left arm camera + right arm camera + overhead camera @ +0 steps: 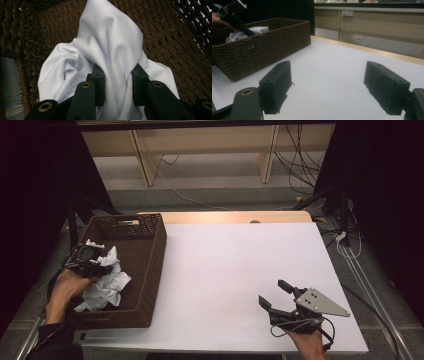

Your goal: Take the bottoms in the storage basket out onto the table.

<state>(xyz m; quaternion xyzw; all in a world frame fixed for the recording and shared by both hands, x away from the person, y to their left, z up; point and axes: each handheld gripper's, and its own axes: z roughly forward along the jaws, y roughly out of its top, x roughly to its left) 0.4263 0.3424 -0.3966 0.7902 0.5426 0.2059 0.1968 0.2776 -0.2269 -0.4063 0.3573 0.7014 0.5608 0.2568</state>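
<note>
Left claw [117, 82]: inside the basket at the left of the surface, its two black jaws closed on a fold of the crumpled white cloth [110, 50]; in the high view the left claw [92, 265] lies over the cloth, held by the person's left hand [67, 287].
Crumpled white cloth [107, 280]: bunched in the near half of the basket, one peak rising between the jaws in the left gripper view; from the right gripper view a white patch [249, 32] shows above the basket's rim.
Dark brown woven rectangular basket [152, 255]: stands on the left part of the surface, long side running near to far, with a handle slot in its far wall; its woven inner walls [170, 37] surround the cloth.
Right claw [275, 295]: near the near right corner of the surface, jaws spread wide with nothing between them, grey three-cornered plate on top, held by the right hand [307, 342]; in the right gripper view the right claw [328, 85] frames bare white surface.
White rectangular surface [240, 265]: pale wooden strip along its far edge; floor with cables beyond.
</note>
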